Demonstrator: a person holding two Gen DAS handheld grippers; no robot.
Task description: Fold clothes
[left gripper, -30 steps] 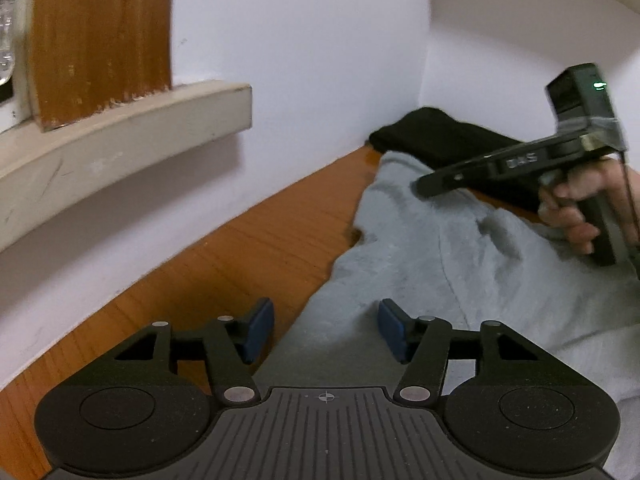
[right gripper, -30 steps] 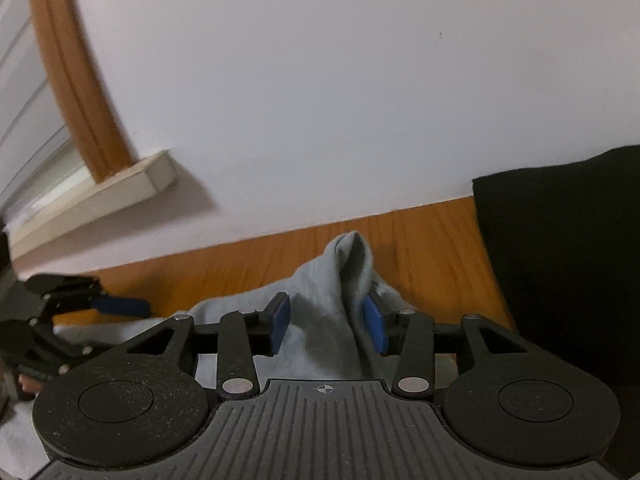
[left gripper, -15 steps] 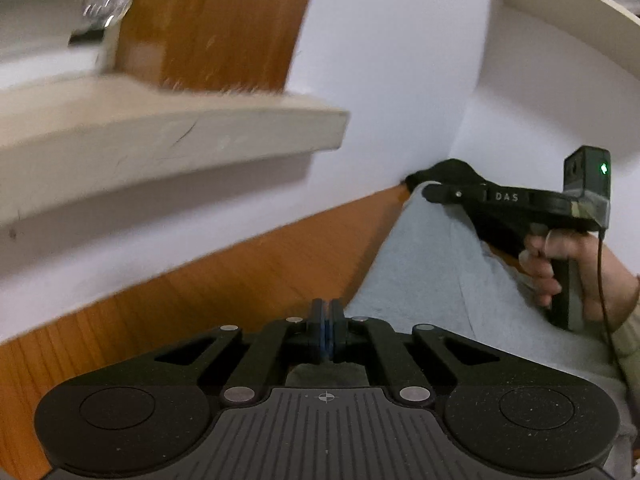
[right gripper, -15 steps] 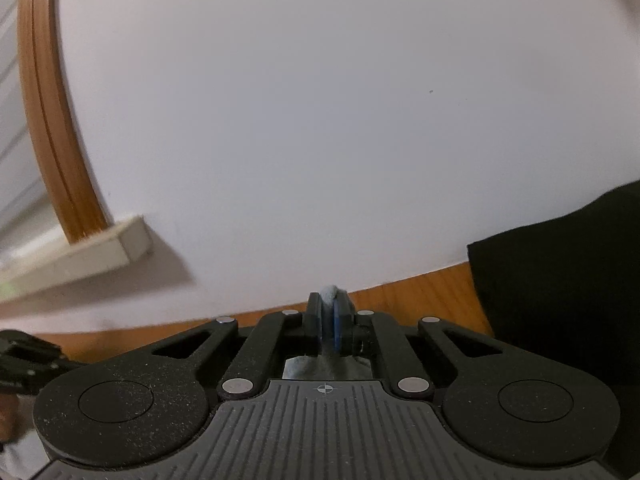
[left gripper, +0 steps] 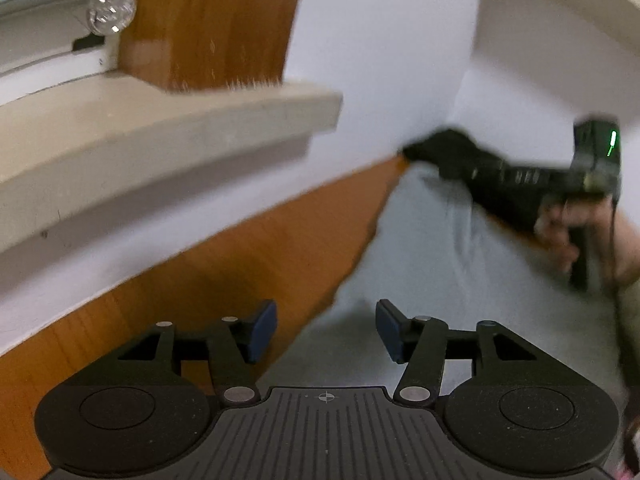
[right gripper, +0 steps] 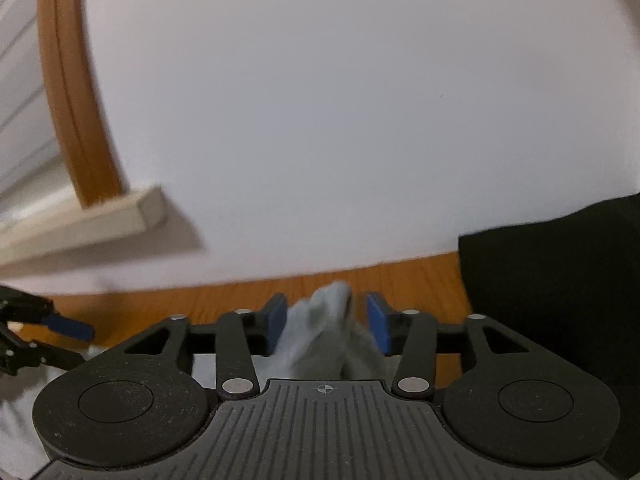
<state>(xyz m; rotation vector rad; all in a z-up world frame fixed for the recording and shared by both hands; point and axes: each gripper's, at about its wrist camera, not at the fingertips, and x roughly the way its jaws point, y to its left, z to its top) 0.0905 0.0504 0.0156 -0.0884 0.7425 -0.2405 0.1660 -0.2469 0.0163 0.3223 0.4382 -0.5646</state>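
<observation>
Both grippers' jaws are opening: the right gripper (right gripper: 326,322) straddles a raised peak of the soft grey cotton garment (right gripper: 320,336) at lower centre, while the left gripper (left gripper: 326,330) straddles its near edge on the orange wooden bench (left gripper: 240,264).

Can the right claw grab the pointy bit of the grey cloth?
Probably yes. The peak of the grey cloth stands right between the right claw pads, with nothing in the way. The jaws are opening just now, so they would have to close again to catch it.
</observation>
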